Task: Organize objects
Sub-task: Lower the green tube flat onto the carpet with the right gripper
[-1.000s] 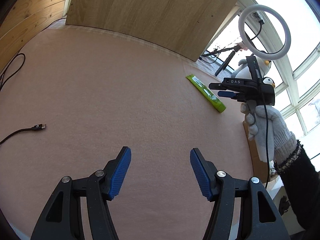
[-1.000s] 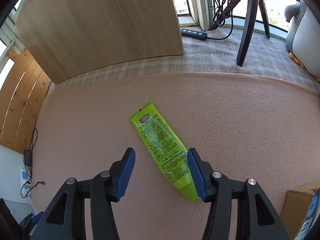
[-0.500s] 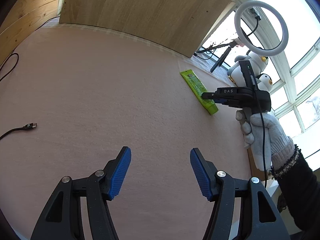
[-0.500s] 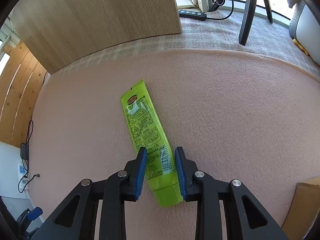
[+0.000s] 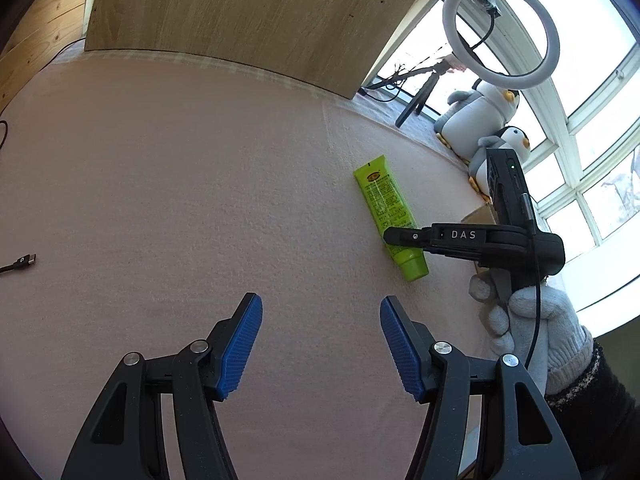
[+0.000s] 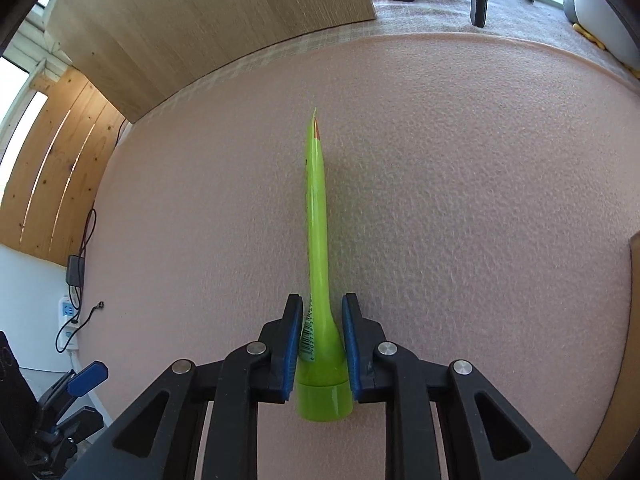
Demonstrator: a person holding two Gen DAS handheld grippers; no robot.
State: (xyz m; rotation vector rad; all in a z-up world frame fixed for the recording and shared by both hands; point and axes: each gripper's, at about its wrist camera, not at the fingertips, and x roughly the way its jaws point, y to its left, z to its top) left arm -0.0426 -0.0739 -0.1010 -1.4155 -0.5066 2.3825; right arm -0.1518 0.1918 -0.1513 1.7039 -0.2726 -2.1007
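A lime-green tube [image 6: 318, 264] with a green cap is clamped near its cap end between the blue pads of my right gripper [image 6: 322, 340], seen edge-on and pointing away over the pink mat. In the left wrist view the same tube [image 5: 386, 208] shows at the right, with the right gripper [image 5: 394, 236] shut across its lower part and a gloved hand holding it. My left gripper [image 5: 320, 340] is open and empty above the pink mat [image 5: 180, 184], well to the left of the tube.
A wooden board [image 5: 224, 20] stands at the mat's far edge. A ring light [image 5: 500, 28] on a tripod and two penguin plush toys [image 5: 484, 120] stand by the window at right. A cardboard box [image 5: 478, 216] sits behind the right gripper. A cable plug [image 5: 24, 260] lies at left.
My right gripper has closed on the green tube and turned it on edge, off its flat lie on the mat. The left gripper's view has shifted toward the tube; it stays open.
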